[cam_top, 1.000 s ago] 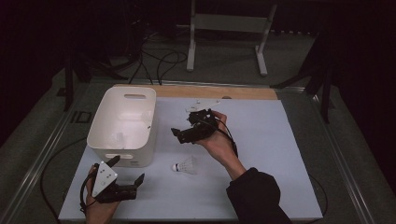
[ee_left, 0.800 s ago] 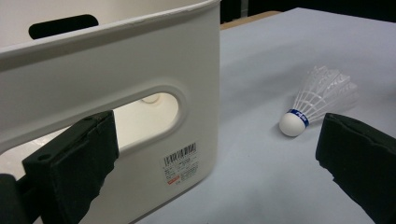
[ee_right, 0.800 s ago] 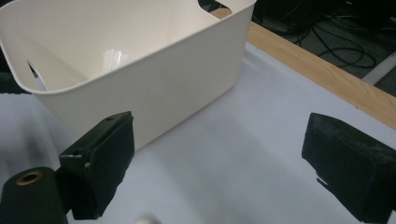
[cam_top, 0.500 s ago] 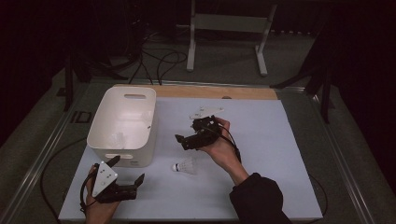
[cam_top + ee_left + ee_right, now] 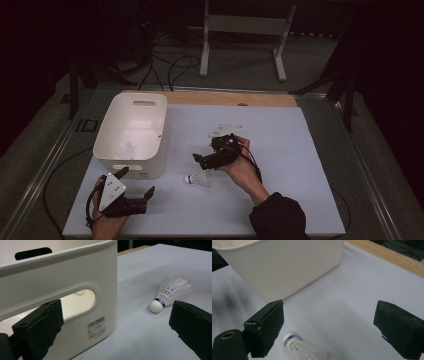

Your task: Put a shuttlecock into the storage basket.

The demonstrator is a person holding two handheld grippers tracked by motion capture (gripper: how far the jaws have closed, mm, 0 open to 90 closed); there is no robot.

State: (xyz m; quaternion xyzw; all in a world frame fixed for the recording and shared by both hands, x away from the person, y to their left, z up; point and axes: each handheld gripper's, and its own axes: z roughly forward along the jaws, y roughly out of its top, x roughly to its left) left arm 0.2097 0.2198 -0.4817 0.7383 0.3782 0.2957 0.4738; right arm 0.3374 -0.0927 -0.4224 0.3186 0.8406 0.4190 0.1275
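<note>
While 2 grippers gape, 1 shuttlecock [image 5: 196, 179] flanks 1 bin [image 5: 132, 134].

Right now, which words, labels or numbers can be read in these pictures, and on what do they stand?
White sticker with barcode on the bin's outer wall: print too small to read.
Blue band around the shuttlecock above its cork: white lettering, too small and slanted to read.
No other text can be read.

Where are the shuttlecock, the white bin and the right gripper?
shuttlecock [image 5: 172, 291]: left gripper view, on its feather skirt.
white bin [image 5: 116, 123]: high view, on its left rim.
right gripper [image 5: 199, 161]: high view, midway between its open jaws.
</note>
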